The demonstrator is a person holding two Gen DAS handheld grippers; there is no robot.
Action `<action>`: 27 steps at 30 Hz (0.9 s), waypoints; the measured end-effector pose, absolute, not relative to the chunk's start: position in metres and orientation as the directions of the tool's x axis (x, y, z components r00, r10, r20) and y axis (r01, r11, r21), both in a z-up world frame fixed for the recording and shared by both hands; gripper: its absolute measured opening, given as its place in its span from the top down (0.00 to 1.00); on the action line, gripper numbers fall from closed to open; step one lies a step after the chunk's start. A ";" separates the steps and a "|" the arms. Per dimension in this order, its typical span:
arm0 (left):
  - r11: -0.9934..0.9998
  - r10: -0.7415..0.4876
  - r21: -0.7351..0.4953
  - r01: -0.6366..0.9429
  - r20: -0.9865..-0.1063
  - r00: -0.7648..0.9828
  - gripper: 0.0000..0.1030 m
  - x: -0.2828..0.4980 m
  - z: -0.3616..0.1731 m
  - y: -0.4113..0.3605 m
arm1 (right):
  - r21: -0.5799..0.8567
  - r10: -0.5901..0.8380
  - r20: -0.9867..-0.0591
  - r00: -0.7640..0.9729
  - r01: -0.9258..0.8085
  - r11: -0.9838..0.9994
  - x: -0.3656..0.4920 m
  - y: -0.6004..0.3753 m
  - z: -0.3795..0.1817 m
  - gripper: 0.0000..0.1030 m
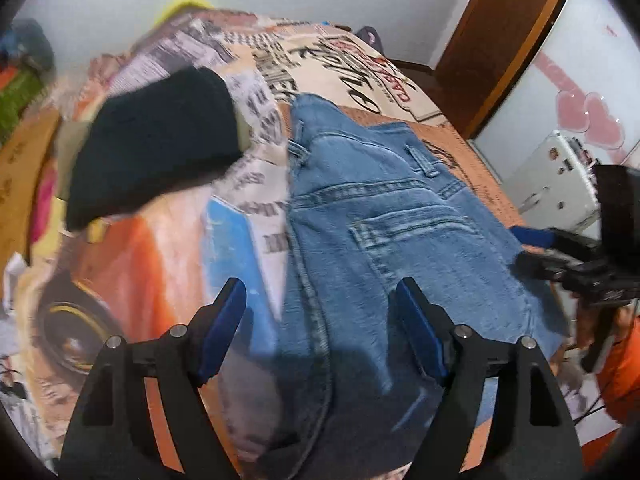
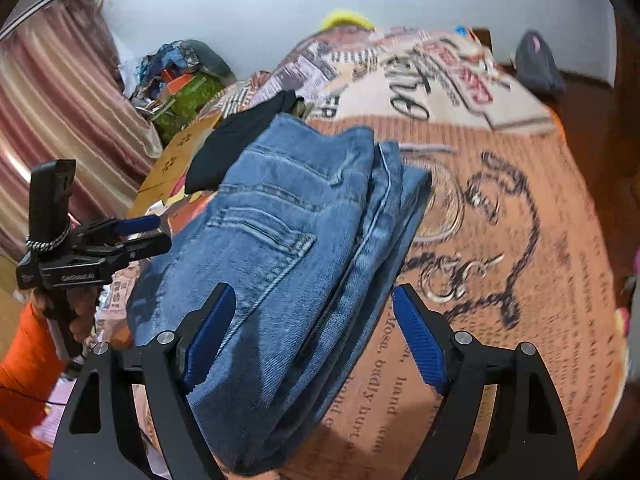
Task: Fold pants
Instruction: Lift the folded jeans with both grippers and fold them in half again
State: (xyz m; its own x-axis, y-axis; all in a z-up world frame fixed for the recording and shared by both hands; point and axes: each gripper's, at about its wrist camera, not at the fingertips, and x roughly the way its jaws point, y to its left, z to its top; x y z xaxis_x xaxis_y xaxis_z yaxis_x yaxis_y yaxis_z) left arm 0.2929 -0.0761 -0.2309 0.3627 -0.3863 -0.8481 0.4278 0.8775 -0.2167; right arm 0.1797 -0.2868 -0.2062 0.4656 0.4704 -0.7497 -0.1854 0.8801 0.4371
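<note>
The left gripper (image 1: 320,320) and right gripper (image 2: 312,328) are both hanging released above the folded jeans (image 2: 280,248), which are lying on the bed's printed blanket (image 2: 500,280). Behind them, a black garment (image 1: 156,140) is resting.

Folded jeans (image 2: 288,240) take up the middle of the bed, so that spot's blocked. A black garment (image 1: 156,140) sits just past them on their left. Right of the jeans the printed bedspread (image 2: 500,280) lies bare, plenty of room there.
</note>
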 end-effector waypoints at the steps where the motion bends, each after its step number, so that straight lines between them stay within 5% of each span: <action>1: 0.876 -0.389 -0.223 0.428 -0.850 0.354 0.25 0.296 -0.233 -0.078 | 0.441 0.472 -0.758 0.450 -0.179 0.880 0.185 -0.286 -0.212 0.24; 18: 0.832 -0.482 -0.401 0.384 -0.864 0.142 0.07 0.351 -0.276 -0.086 | 0.506 0.546 -0.749 0.377 -0.207 0.837 0.216 -0.286 -0.244 0.10; 27: 0.807 -0.476 -0.377 0.454 -0.871 0.122 0.06 0.359 -0.275 -0.110 | 0.532 0.579 -0.738 0.346 -0.229 0.815 0.231 -0.280 -0.247 0.04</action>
State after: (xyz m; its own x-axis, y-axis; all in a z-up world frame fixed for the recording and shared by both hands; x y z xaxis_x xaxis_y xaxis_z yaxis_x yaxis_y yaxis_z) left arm 0.3592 -0.1098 -0.2746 0.1223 -0.4757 -0.8711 0.4537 0.8074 -0.3773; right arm 0.2309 -0.2795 -0.2471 0.3459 0.5790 -0.7384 -0.2286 0.8152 0.5322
